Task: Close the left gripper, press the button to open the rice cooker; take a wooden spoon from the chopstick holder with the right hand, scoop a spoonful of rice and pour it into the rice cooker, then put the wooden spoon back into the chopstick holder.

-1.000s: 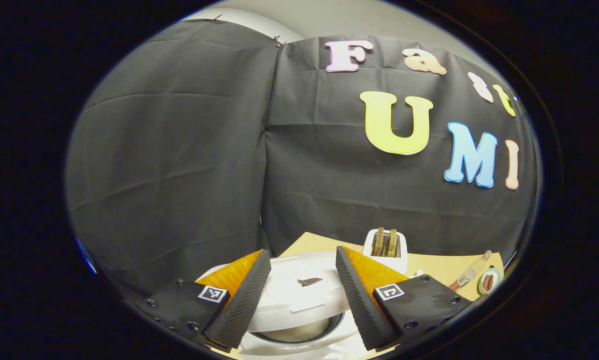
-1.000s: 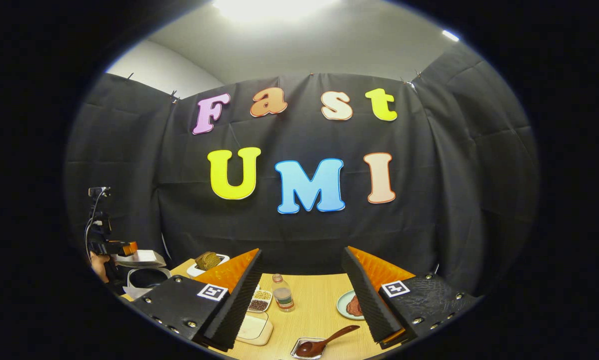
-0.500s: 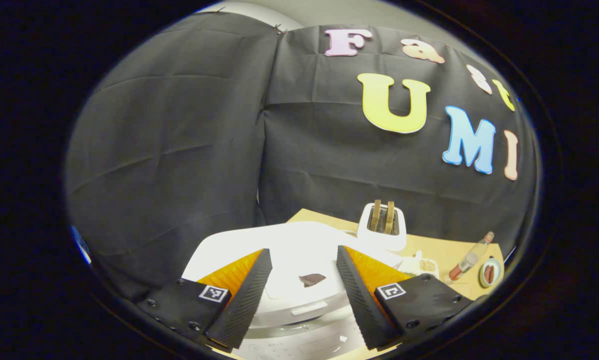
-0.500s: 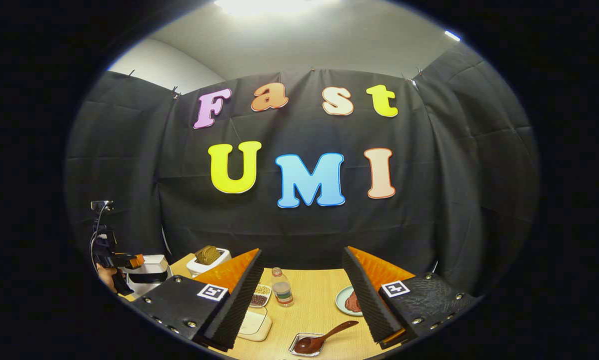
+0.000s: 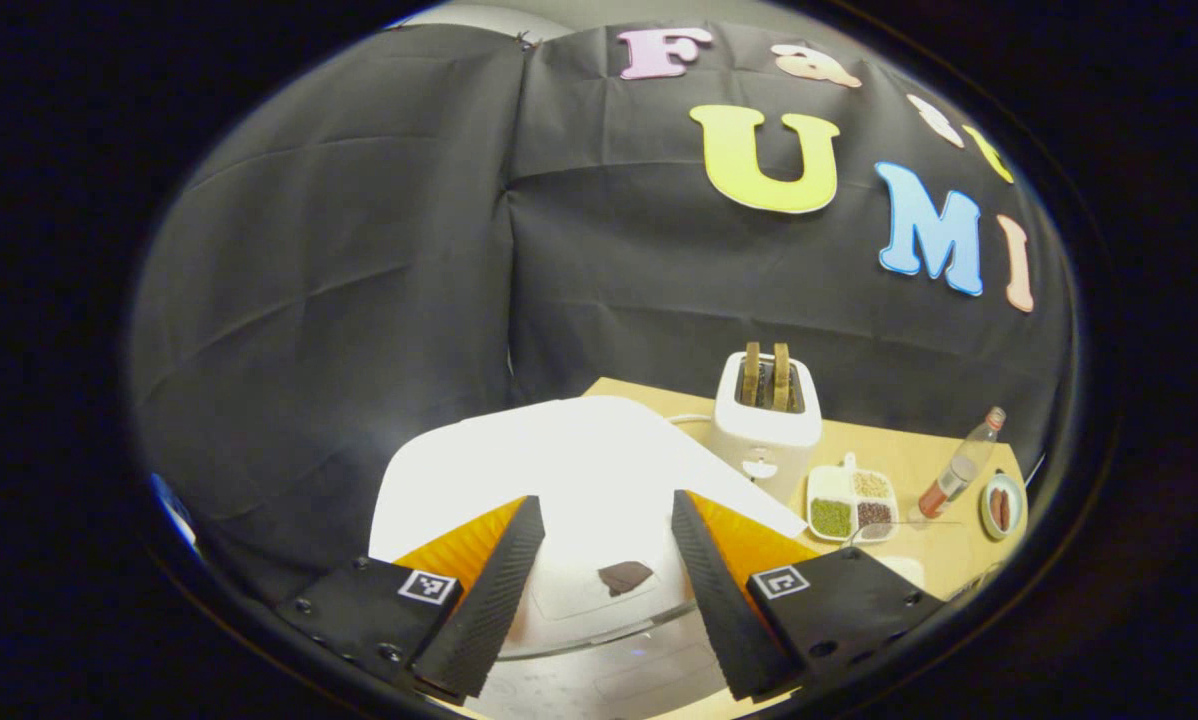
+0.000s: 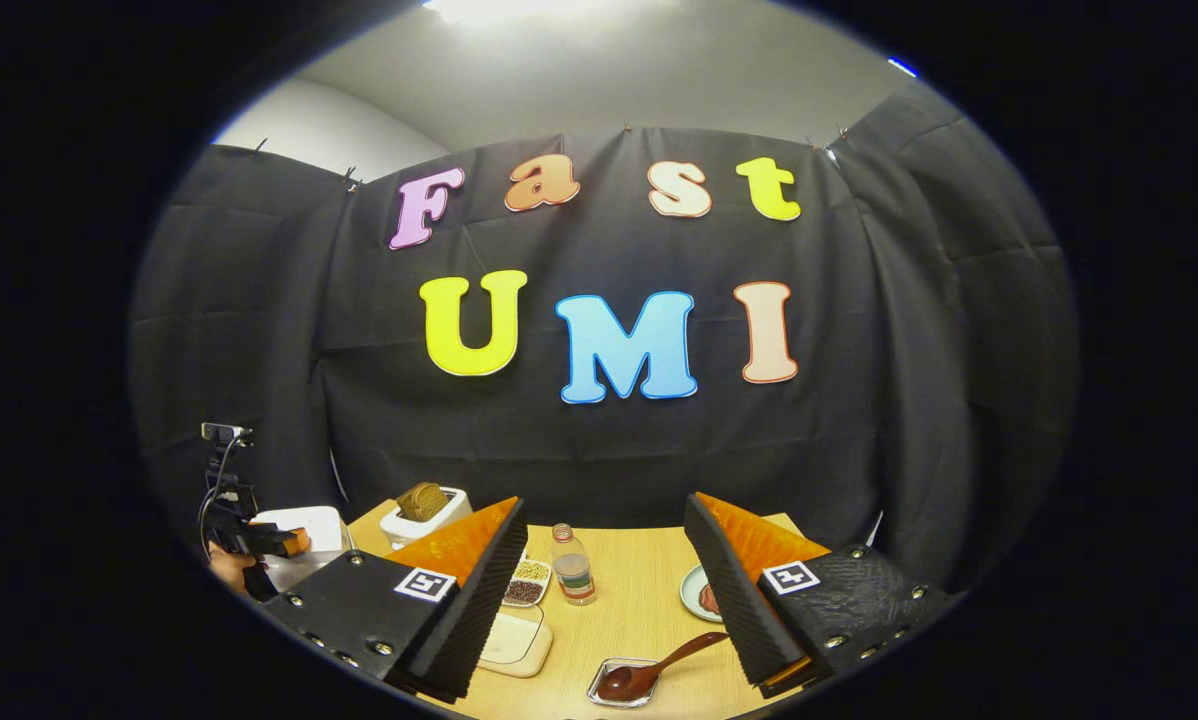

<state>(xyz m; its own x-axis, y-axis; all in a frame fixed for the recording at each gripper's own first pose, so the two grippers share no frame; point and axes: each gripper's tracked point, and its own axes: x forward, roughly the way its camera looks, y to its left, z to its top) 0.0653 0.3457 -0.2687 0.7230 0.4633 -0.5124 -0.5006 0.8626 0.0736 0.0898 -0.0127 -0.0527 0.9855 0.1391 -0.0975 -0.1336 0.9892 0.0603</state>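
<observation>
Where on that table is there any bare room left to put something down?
In the right gripper view, bare wood lies between the bottle and the small plate, running toward the back edge. It is crowded around the white box, the divided dish and the wooden spoon. The table's left end holds the toaster and rice cooker.

I see a glossy white plastic rice cooker (image 5: 579, 470), matt pale wood table (image 6: 629, 620), smooth dark wooden spoon (image 6: 654, 672), ribbed black rubbery fingers (image 5: 484, 600).

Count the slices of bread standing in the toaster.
2. Both slices stand upright, side by side in the slots of the white toaster: one on the left, one on the right. Nothing suggests a hidden third.
</observation>
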